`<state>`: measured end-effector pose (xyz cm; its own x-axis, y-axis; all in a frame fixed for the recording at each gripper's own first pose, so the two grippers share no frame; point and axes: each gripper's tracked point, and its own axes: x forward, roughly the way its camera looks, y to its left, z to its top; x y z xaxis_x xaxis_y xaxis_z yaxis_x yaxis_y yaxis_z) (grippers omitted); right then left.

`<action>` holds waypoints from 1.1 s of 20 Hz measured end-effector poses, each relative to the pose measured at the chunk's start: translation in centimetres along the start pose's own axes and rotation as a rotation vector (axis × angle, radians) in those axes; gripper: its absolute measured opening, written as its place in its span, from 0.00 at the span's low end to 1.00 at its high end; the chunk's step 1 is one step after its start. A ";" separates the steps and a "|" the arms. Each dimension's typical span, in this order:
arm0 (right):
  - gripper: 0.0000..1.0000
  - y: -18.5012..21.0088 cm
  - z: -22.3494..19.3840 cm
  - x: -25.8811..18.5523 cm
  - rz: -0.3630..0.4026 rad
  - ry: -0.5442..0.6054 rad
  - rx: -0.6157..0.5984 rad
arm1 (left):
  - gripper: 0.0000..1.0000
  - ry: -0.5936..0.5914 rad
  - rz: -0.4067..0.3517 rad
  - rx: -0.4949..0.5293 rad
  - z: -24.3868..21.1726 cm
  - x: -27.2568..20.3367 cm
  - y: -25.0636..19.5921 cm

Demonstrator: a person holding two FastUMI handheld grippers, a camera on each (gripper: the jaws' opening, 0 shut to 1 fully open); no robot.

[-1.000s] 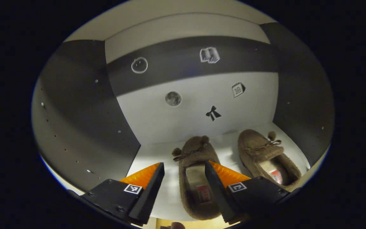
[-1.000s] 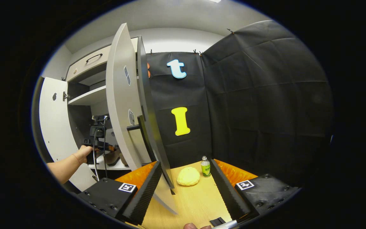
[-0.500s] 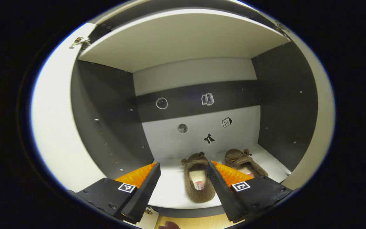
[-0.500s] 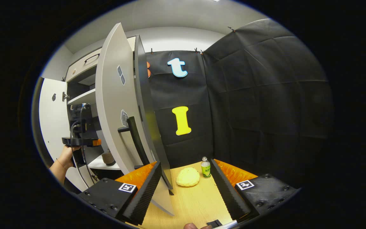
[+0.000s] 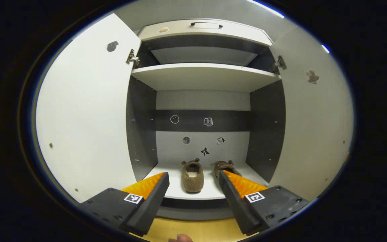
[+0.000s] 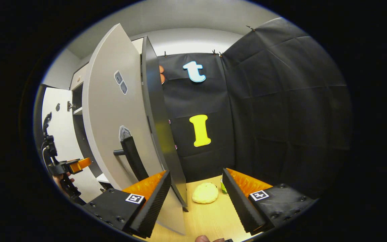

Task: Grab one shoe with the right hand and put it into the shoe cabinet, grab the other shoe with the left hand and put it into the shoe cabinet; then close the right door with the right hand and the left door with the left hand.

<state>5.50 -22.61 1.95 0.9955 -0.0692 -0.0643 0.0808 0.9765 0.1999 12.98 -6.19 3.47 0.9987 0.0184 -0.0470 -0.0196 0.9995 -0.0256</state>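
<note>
A: How many doors does the shoe cabinet (image 5: 203, 75) have, and how do they stand?

B: Two. In the left gripper view the left door (image 5: 86, 111) and the right door (image 5: 311, 121) both swing wide open, one on each side of the cabinet's opening.

A: And shoes?

B: Two brown fuzzy slippers on the cabinet's bottom shelf (image 5: 176, 191). The left slipper (image 5: 192, 175) lies near the middle of that shelf, heel toward the camera. The right slipper (image 5: 225, 165) lies just beside it, partly hidden behind a finger of the left gripper (image 5: 193, 190).

A: Is that gripper holding anything?

B: No. Its two fingers stand wide apart with nothing between them, in front of the cabinet and outside it.

A: Shelves in the cabinet?

B: Two that I can count: the bottom one and an upper shelf (image 5: 203, 70). Above sits one drawer (image 5: 202, 28). Five small stickers dot the cabinet's back panel (image 5: 202, 148).

A: What about the right gripper view?

B: From the left: the left gripper (image 6: 64, 166) in a hand, in front of the cabinet; then the right door (image 6: 113, 114) seen from outside, with one dark bar handle (image 6: 131, 159). The right gripper (image 6: 195, 196) is spread wide and empty, its left finger (image 6: 151, 201) just in front of that door's lower edge. To the right of the door, on the wooden floor (image 6: 207, 215), lie one yellow sponge-like lump (image 6: 205, 197) and one small green bottle (image 6: 223, 188), mostly hidden.
</note>
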 end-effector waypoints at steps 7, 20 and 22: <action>0.98 2.0 0.3 1.0 0.042 0.008 -0.036 | 0.96 -0.002 -0.019 0.043 -1.4 -7.1 0.1; 0.98 8.6 -1.3 -1.1 0.059 -0.016 -0.083 | 0.96 0.051 -0.047 0.064 -4.2 -12.2 3.3; 1.00 9.9 -1.6 -1.3 0.067 -0.018 -0.105 | 0.96 0.055 -0.041 0.059 -4.4 -12.5 4.2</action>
<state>4.97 -12.58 2.45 0.9993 -0.0054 -0.0365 0.0090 0.9950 0.0996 0.22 -2.32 -0.40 0.9946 -0.0228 -0.1016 0.0260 0.9992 0.0299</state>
